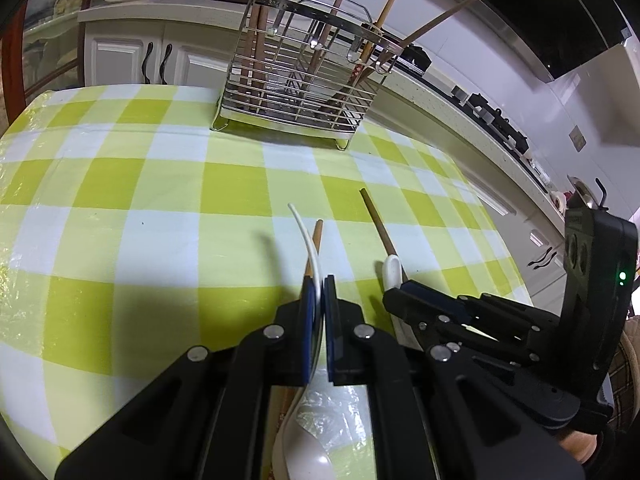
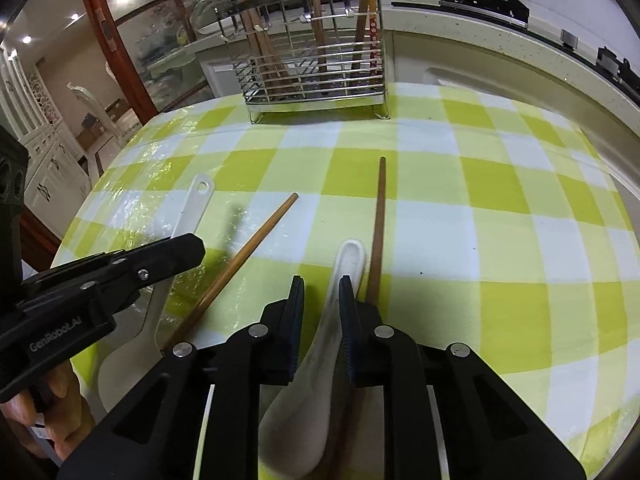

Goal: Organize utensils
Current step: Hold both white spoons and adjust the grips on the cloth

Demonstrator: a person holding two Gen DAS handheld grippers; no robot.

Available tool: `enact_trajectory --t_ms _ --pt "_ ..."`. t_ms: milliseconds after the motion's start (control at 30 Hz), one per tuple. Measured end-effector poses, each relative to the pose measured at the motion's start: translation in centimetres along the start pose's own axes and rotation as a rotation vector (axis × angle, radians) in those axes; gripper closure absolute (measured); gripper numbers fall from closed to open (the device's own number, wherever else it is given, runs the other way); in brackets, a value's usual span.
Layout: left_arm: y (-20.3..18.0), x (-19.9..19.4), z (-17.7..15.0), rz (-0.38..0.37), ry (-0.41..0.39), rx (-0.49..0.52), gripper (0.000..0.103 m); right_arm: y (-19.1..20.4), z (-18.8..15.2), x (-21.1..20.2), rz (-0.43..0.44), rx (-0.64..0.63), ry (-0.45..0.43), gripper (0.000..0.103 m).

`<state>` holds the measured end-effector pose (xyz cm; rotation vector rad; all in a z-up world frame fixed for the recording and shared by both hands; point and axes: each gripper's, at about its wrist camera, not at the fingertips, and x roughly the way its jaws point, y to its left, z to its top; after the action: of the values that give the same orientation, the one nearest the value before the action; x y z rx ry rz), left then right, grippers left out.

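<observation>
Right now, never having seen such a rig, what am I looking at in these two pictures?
No robot: a person holds a two-fingered claw in each hand, with a camera on each looking along its fingers. One picture is from the left claw, the other from the right claw. On the checked cloth lie two chopsticks, a long spoon and a short spoon; a wire rack holding more chopsticks stands behind. The left claw is shut on the long spoon; the right claw seems to grip the short spoon.
</observation>
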<state>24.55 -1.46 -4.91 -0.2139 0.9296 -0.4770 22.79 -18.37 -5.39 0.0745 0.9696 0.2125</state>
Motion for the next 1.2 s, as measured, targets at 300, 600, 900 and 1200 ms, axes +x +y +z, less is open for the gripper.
enact_trajectory --t_ms 300,600,900,1200 --pt "0.0 0.0 0.0 0.0 -0.002 -0.001 0.098 -0.4 0.0 -0.2 -0.023 0.01 0.002 0.086" --pt "-0.1 0.1 0.0 -0.001 0.0 0.003 0.098 0.0 -0.2 0.9 -0.051 -0.013 0.025 0.085" --pt "-0.3 0.1 0.0 -0.003 0.001 0.008 0.098 0.6 0.2 1.3 -0.081 -0.038 0.017 0.084" --pt "-0.7 -0.2 0.0 -0.012 -0.003 0.01 0.098 0.7 0.3 1.4 -0.088 -0.056 0.004 0.085"
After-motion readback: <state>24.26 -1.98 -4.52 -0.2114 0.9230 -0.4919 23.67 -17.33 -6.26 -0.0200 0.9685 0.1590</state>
